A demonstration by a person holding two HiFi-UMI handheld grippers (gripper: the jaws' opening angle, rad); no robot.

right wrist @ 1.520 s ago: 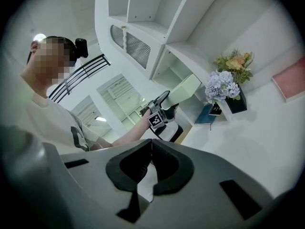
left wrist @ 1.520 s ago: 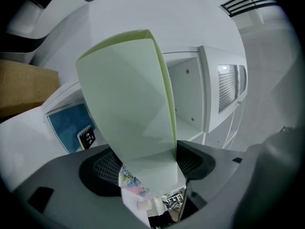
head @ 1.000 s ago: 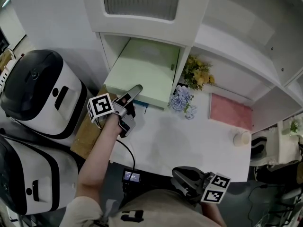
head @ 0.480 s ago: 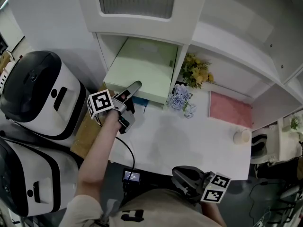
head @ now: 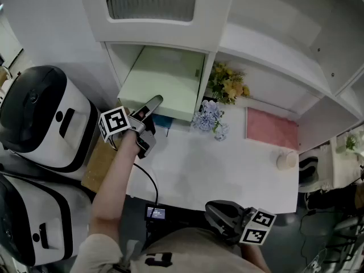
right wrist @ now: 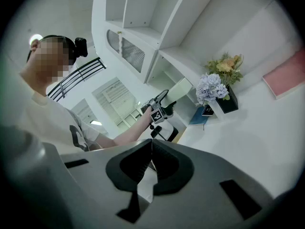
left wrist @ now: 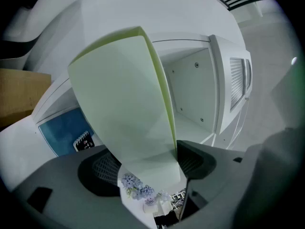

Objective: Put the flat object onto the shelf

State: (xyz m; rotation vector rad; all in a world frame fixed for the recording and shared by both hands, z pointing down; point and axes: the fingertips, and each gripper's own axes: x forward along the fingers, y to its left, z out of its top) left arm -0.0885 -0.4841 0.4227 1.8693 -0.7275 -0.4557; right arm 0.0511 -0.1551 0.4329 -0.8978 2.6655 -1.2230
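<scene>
The flat object is a pale green box (head: 162,81), lying tilted with its far end inside the lower shelf compartment (head: 209,67) of the white cabinet. My left gripper (head: 149,118) is shut on the box's near edge. In the left gripper view the box (left wrist: 124,104) fills the space between the two pads and reaches into the white compartment (left wrist: 195,94). My right gripper (head: 219,218) hangs below the table's front edge, shut and empty. In the right gripper view its jaws (right wrist: 151,163) meet, and the box (right wrist: 183,88) shows far off.
On the white table (head: 227,175) are a blue notebook (head: 161,121), pale blue flowers (head: 206,117), yellow flowers (head: 227,87), a pink mat (head: 272,128) and a white cup (head: 287,161). Two black-and-white appliances (head: 40,118) stand at the left. A small screen (head: 154,212) sits by the front edge.
My left gripper and the green box have shifted slightly left and a little deeper toward the compartment. The right gripper has stayed put.
</scene>
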